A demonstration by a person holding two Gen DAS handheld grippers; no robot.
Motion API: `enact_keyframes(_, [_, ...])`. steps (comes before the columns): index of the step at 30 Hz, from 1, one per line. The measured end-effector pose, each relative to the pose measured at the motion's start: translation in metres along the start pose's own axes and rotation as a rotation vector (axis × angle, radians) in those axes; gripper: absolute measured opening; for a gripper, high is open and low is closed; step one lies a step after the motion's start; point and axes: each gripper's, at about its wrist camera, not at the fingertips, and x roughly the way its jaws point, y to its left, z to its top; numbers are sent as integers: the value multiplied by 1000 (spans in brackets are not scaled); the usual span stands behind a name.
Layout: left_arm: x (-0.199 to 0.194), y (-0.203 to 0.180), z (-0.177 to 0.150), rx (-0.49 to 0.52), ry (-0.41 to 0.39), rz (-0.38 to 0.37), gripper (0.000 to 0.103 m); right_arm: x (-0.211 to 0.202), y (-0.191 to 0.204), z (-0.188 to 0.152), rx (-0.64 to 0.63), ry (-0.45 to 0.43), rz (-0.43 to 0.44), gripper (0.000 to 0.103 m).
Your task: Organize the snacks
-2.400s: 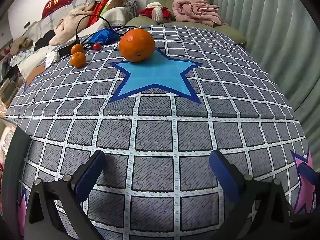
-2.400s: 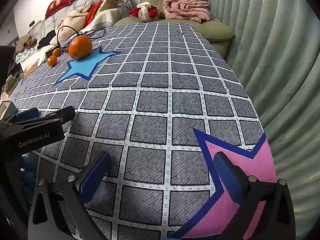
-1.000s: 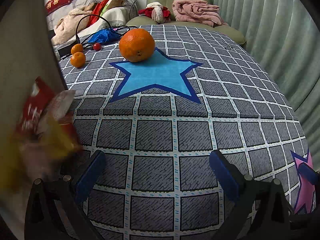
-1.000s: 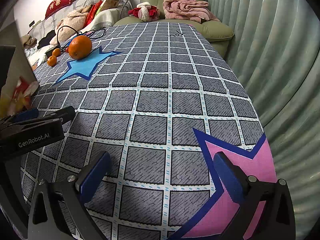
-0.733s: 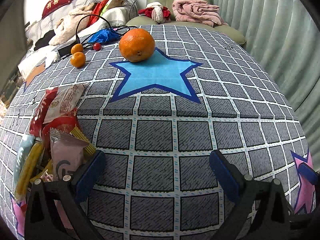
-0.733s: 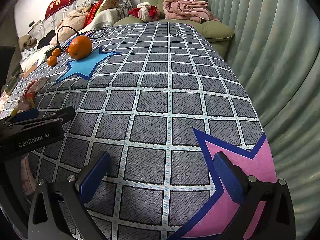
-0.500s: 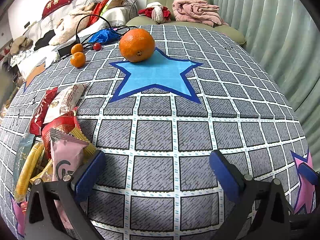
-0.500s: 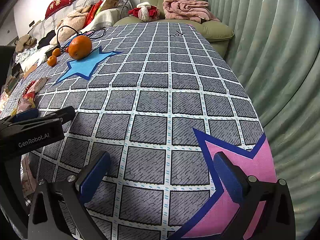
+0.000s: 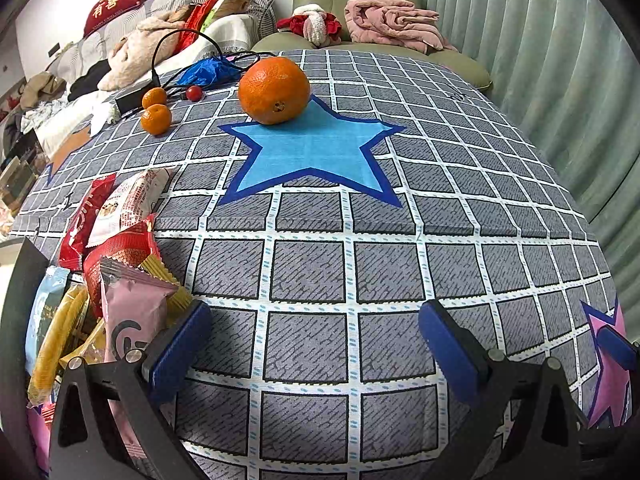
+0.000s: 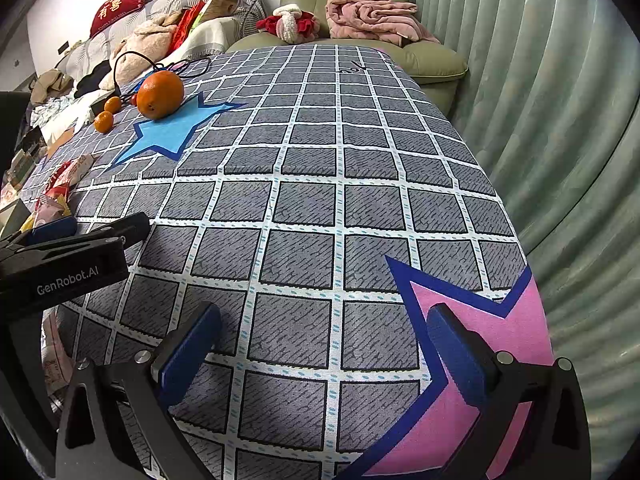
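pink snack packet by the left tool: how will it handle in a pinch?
The pink snack packet looks like thin crimped film, so probably light and floppy. It lies on other wrappers, so a push may slide the heap. The left tool is open beside it.

A pile of snack packets (image 9: 116, 264) has landed left of the left gripper (image 9: 312, 344)

"GenRobot.AI" on left claw (image 10: 76, 256), Chinese characters on red cushion (image 9: 116, 4), unreadable

Both views are bright and evenly lit with soft, diffuse light. Shadows are faint; the big orange (image 9: 274, 90) casts only a small one. Focus is sharp. Fisheye bending curves the tablecloth (image 10: 304, 208) grid, and corners go black.
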Motion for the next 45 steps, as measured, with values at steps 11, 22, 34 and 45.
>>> enact_keyframes(11, [0,0,0,0,0,0,103,0,0,0,0,0,0,103])
enact_keyframes(22, [-5,1,3,47,113,-48,103,0,0,0,0,0,0,103])
enact_keyframes(34, [-103,87,-47,-34,5,54,103,0,0,1,-2,5,0,103])
enact_keyframes(45, [-75,138,-81,-212,118,51,103,-22,114,21,5,122,282,103])
